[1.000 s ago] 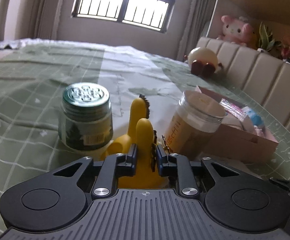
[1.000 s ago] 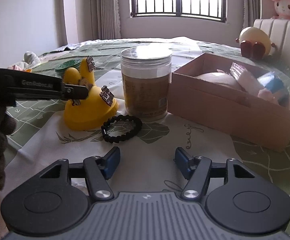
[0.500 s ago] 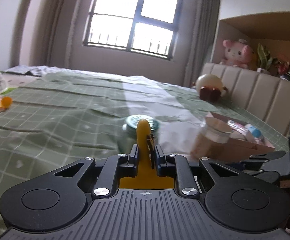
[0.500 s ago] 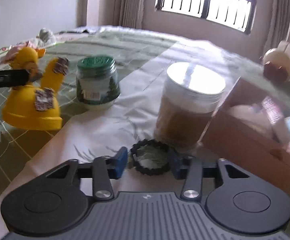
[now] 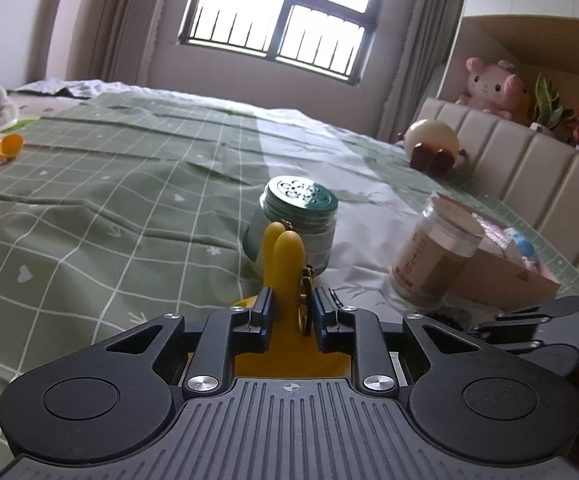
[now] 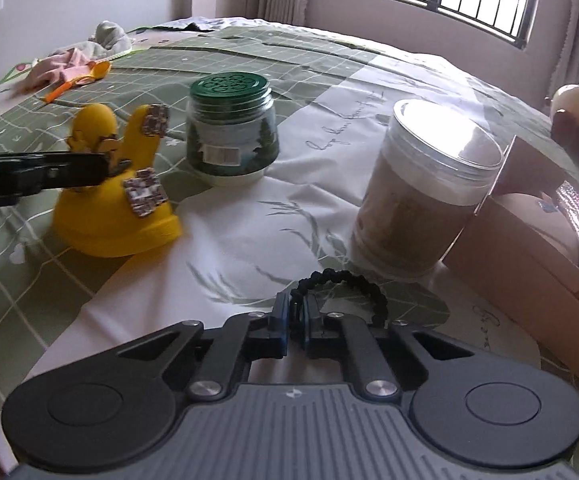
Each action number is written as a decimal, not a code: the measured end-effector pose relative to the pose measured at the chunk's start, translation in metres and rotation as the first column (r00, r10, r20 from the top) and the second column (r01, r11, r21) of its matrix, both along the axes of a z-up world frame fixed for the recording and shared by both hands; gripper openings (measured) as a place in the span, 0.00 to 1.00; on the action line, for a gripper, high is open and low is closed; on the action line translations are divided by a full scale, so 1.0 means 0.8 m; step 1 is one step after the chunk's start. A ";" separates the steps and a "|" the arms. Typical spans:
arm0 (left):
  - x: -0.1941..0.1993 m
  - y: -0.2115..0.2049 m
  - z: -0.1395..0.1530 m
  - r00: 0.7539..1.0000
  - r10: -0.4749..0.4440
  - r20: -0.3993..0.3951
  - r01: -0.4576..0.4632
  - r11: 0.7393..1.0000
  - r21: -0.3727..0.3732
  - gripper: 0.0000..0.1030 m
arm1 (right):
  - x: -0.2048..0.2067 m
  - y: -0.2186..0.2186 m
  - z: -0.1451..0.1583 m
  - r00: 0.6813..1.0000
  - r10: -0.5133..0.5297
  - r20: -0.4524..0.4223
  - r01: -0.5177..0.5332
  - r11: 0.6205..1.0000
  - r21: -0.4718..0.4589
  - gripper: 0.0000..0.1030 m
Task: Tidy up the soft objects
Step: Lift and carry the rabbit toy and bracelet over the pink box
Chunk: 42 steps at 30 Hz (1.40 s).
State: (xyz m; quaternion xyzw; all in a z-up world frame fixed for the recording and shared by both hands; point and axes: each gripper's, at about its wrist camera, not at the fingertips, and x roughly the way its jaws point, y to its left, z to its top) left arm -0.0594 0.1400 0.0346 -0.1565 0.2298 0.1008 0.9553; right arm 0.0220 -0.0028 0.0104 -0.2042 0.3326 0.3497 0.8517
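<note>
A yellow rubber toy (image 6: 117, 216) with two ears and glittery square charms sits on the green checked bedspread (image 6: 17, 280). My left gripper (image 5: 291, 312) holds one ear (image 5: 287, 256) between its pads. Its jaws are opening, and from the right wrist view a dark finger (image 6: 49, 172) reaches in from the left. My right gripper (image 6: 297, 316) is shut on a black beaded bracelet (image 6: 369, 284), whose loop hangs to the right over the white cloth. Part of the right gripper (image 5: 529, 316) shows from the side at the right edge of the left wrist view.
A green-lidded glass jar (image 6: 231, 128) and a clear jar with brown contents (image 6: 421, 200) stand beyond the toy. A cardboard box (image 6: 529, 264) of soft items lies right of them. Clothes and an orange spoon (image 6: 85, 76) lie far left. Plush toys sit by the headboard (image 5: 489, 148).
My right gripper came down over the black bracelet and shut on it. My left gripper carried the yellow toy leftward, away from the clear jar, and its jaws now stand slightly wider.
</note>
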 end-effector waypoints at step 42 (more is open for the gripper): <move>-0.007 -0.003 0.031 0.997 -0.015 0.077 0.007 0.995 0.101 0.17 | 0.018 -0.019 0.043 0.999 -0.052 0.011 0.050 0.992 0.113 0.08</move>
